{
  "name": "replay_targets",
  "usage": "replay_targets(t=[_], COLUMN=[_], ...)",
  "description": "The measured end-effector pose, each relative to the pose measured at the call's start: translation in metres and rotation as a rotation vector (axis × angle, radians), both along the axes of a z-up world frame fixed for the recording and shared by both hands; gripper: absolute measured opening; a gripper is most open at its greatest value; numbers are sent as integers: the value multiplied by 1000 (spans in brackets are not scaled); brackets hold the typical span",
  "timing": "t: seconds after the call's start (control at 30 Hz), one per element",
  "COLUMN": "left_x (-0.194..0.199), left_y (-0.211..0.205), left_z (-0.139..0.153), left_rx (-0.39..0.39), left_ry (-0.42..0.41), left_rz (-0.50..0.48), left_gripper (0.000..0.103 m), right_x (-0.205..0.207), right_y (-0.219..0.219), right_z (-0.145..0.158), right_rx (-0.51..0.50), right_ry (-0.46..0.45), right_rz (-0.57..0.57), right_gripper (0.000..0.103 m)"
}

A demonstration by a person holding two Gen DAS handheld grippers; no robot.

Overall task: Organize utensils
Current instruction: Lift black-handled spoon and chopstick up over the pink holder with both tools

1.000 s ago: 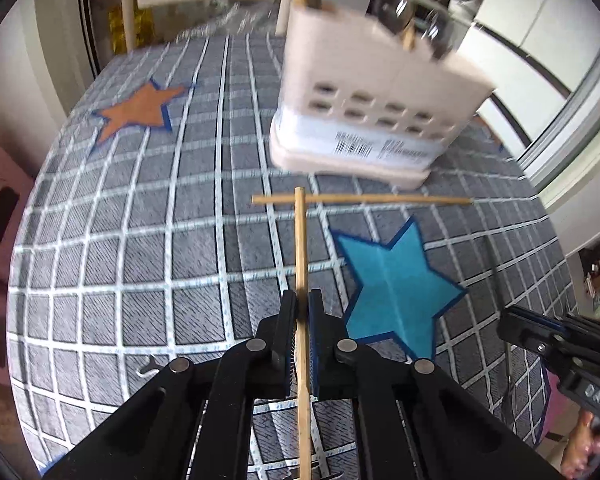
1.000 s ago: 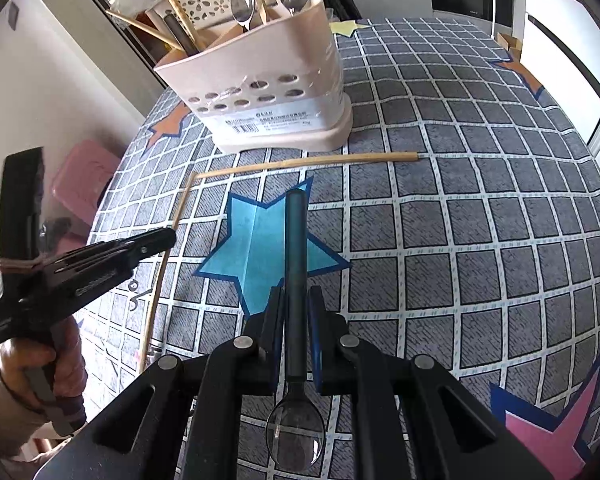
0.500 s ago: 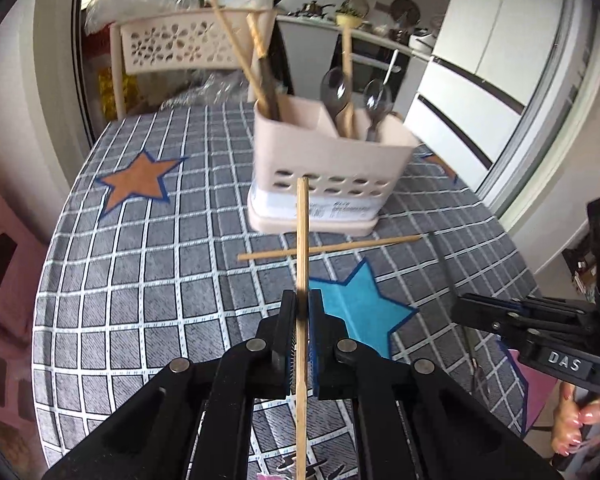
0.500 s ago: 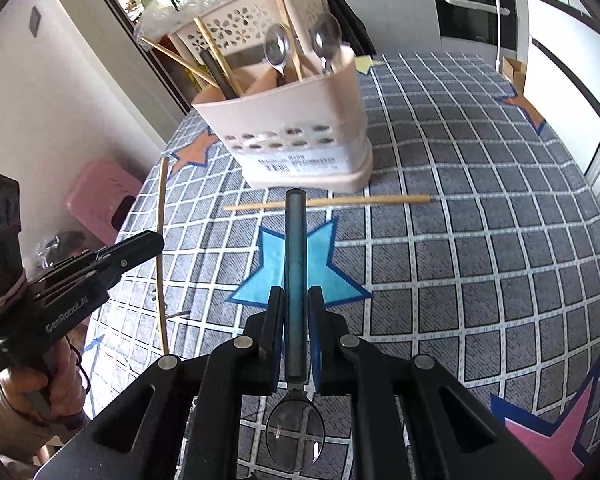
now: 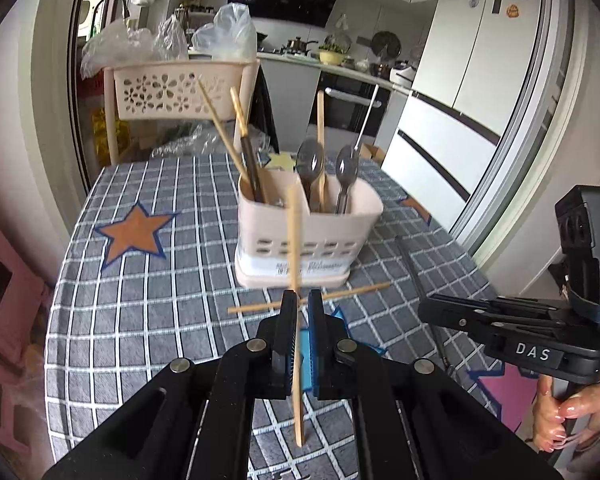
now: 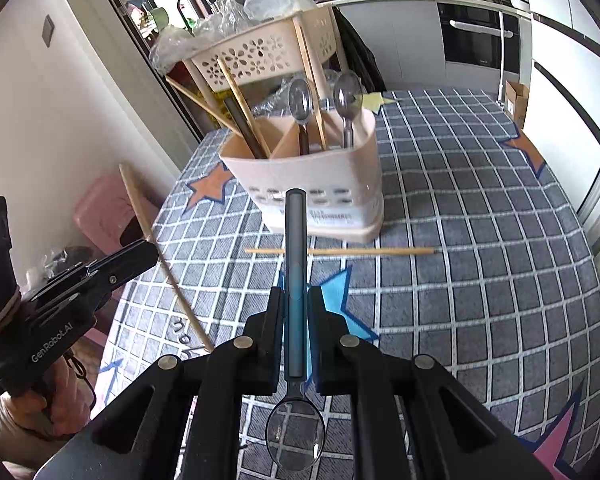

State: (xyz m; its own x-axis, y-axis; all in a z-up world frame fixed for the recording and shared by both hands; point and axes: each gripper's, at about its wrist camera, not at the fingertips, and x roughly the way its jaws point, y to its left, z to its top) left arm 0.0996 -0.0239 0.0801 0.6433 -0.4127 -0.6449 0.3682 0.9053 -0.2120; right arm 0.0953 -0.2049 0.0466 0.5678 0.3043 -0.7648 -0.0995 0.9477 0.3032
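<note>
My left gripper [image 5: 299,300] is shut on a wooden chopstick [image 5: 295,248] held above the checked tablecloth; its tip points toward the beige utensil holder [image 5: 308,236]. My right gripper [image 6: 296,296] is shut on the dark handle of a spoon [image 6: 295,240], whose bowl [image 6: 295,434] hangs back under the jaws. The holder [image 6: 312,184] stands ahead of both, with chopsticks in its left compartment and two spoons in its right. A second chopstick [image 6: 360,251] lies flat on the cloth in front of the holder. Each gripper shows in the other's view, the left [image 6: 80,280] and the right [image 5: 500,316].
A round table wears a grey checked cloth [image 6: 480,240] with coloured stars. Behind it stands a beige perforated basket rack [image 5: 172,88] with plastic bags. A pink stool [image 6: 108,208] sits at the left, and a fridge and kitchen counter at the back.
Both grippers have risen and tilted up with the chopstick and the spoon still clamped. The holder now sits lower and farther in both views, and the kitchen behind has come into sight.
</note>
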Motion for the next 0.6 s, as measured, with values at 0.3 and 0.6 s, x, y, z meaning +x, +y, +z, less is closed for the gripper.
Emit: replay_targets(t=[0.3,0.6], left_x=[10,46], left_y=[-2,4], left_z=[19,-56], left_rx=[0,104], left_ry=[-34,257], left_rz=[-16,122], left_gripper=[38,39], right_x=[12,12], right_y=[2,0], right_z=[15,-4], right_rx=[4,35], right_ry=[-36,8], right_rz=[8,17], right_gripper=[13,13])
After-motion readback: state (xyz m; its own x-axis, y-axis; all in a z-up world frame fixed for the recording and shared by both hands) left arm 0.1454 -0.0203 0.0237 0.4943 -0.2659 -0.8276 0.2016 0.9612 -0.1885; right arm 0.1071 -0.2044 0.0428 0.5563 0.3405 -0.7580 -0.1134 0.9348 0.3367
